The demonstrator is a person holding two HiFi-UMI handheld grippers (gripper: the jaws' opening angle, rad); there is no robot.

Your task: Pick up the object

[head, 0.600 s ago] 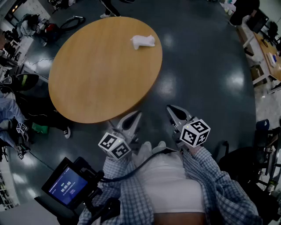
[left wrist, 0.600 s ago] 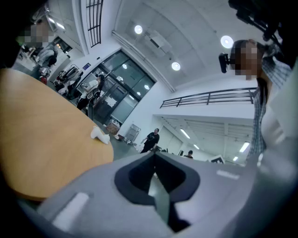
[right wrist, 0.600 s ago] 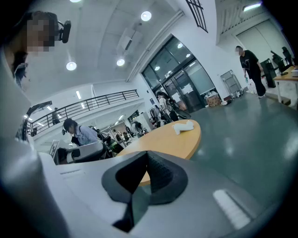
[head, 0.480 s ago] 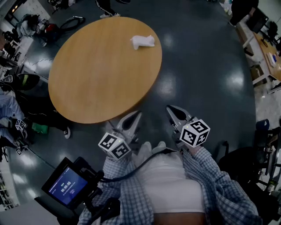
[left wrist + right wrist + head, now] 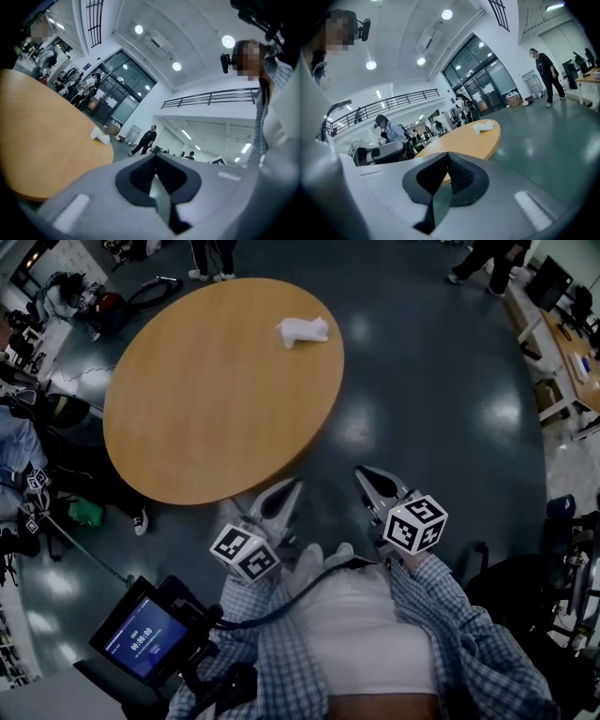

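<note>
A: Biggest thing first?
B: Round wooden surface (image 5: 216, 399), otherwise bare. The object (image 5: 303, 330) is a small white lump on the far side, close to the far-right rim.

A: Long axis?
B: Roughly side to side in the head view, right end tipped slightly up. It's too small to say more.

A: Grippers?
B: Both are low and close to the body. The left gripper (image 5: 289, 489) is at the near rim, the right gripper (image 5: 366, 476) over the floor (image 5: 441, 399) just off the rim. Both are well apart from the object.

A: Jaws?
B: The left gripper view shows its jaws together with nothing between them, and the right gripper view shows the same: closed and empty.

A: Which way to the object?
B: Straight ahead across the surface. In the left gripper view it sits up and left of the jaws (image 5: 100, 136). In the right gripper view it's up and slightly right (image 5: 483, 125).

A: Which is nearer?
B: About even, I'd say. The left lines up a bit better. Either one needs a long forward reach, and the jaws must open first.
</note>
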